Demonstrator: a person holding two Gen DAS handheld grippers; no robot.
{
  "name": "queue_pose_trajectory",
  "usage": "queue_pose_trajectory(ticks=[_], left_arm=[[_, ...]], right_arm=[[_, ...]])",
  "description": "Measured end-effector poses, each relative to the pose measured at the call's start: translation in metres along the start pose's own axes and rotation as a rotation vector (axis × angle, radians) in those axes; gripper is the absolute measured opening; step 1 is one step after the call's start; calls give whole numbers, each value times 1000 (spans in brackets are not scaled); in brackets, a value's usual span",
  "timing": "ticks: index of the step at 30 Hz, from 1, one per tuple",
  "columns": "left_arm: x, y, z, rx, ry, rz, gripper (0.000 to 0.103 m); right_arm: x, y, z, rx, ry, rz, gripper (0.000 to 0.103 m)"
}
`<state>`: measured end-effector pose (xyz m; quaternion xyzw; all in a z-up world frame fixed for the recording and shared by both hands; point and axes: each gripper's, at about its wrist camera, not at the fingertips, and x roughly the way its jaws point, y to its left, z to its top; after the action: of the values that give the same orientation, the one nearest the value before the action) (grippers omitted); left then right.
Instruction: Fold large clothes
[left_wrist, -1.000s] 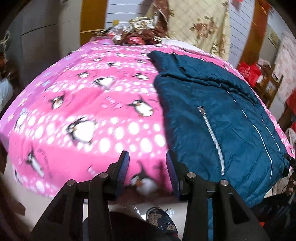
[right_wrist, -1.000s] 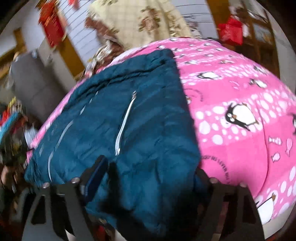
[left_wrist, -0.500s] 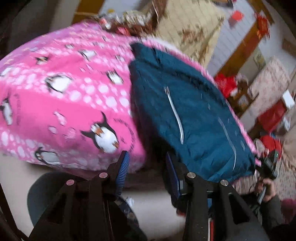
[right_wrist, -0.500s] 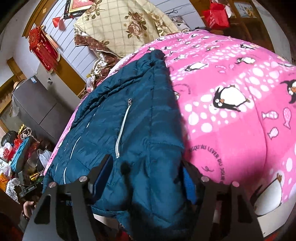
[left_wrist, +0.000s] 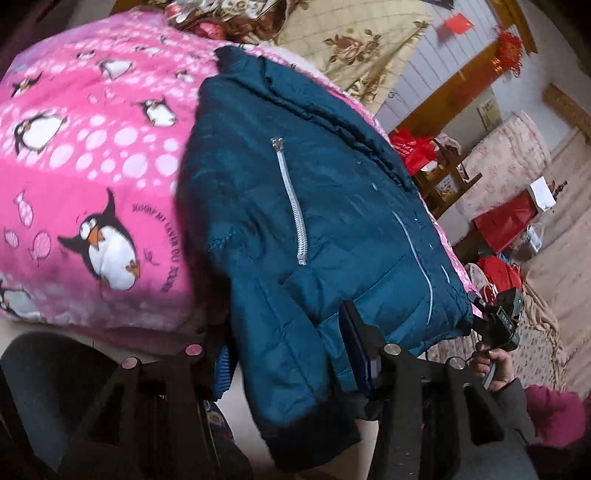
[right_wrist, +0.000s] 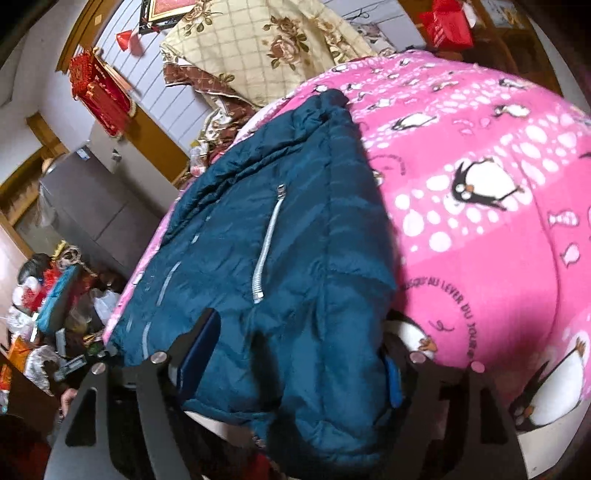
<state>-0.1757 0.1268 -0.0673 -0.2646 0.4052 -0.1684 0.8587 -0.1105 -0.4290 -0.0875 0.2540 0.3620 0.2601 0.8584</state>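
A dark teal puffer jacket (left_wrist: 295, 206) with a silver zipper lies on a pink penguin blanket (left_wrist: 92, 166) covering a bed; its near hem hangs over the front edge. My left gripper (left_wrist: 288, 354) is open with the jacket's hanging hem between its fingers. My right gripper (right_wrist: 295, 354) is open wide, its fingers on either side of the jacket (right_wrist: 280, 258) near the hem. The blanket (right_wrist: 480, 206) spreads to the right in the right wrist view.
A floral quilt (right_wrist: 258, 48) is piled at the bed's far end. Red bags (left_wrist: 506, 225) and clutter stand on the floor to one side. A person's hand holding a gripper (left_wrist: 498, 332) shows at the jacket's far corner. A grey cabinet (right_wrist: 96, 206) stands by the wall.
My left gripper swung right from the bare blanket edge to the jacket's hem, which now sits between its fingers. The right gripper stayed around the hem, shifting slightly.
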Motion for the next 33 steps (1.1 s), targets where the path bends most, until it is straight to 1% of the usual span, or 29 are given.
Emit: queue_pose_trajectory(ticks=[1,2,3,4,5,6,8,9,11,13,14,17,20,21,22,23,24,25,27,31,33], left_arm=[[-2,-1,-1,5,-13,22,20],[-2,-1,0,8,-17,47,6],[-3,-2,1,10,-25,60,3],[-5,-3,1,18,-38,61,2],[-6,-5,1,28,-50,68,2],[-7,-8,2,40,-62,76,2],[-7,-8,6,51,-62,88,2],[-4,-8,7,50,-54,96,2],[2,-4,9,37,-38,107,3],[6,-3,12,32,-33,106,4],[7,-3,13,33,-34,107,4],[6,-3,11,38,-37,104,4],[-1,-9,7,79,-59,111,0],[-4,-12,6,96,-69,121,0],[-6,-15,5,112,-77,131,0],[-8,-17,5,120,-81,135,0],[-9,-19,5,125,-86,139,0],[-10,-19,6,126,-90,144,0],[-7,-18,9,119,-85,159,0],[8,-15,10,101,-15,196,5],[11,-15,9,99,-6,208,10]], right_arm=[[2,3,-1,-13,13,16,80],[6,9,-3,-40,39,49,80],[7,14,-3,-73,45,41,80],[8,16,-3,-95,42,3,80],[8,14,-2,-84,35,-17,78],[7,10,-1,-59,21,-17,74],[6,3,2,1,8,17,75],[8,5,2,-7,16,29,75],[18,20,1,-80,55,53,75],[26,26,2,-128,56,-4,75],[28,25,4,-122,40,-13,74],[30,24,7,-89,32,-13,73],[31,30,5,-120,36,-45,72],[31,32,4,-133,37,-64,65],[30,35,3,-146,37,-102,58],[29,33,3,-145,35,-129,42],[28,30,2,-126,33,-131,31],[24,26,4,-109,32,-115,26],[21,27,3,-124,21,-120,23],[27,36,-2,-189,25,-200,23],[29,38,-3,-202,24,-221,24]])
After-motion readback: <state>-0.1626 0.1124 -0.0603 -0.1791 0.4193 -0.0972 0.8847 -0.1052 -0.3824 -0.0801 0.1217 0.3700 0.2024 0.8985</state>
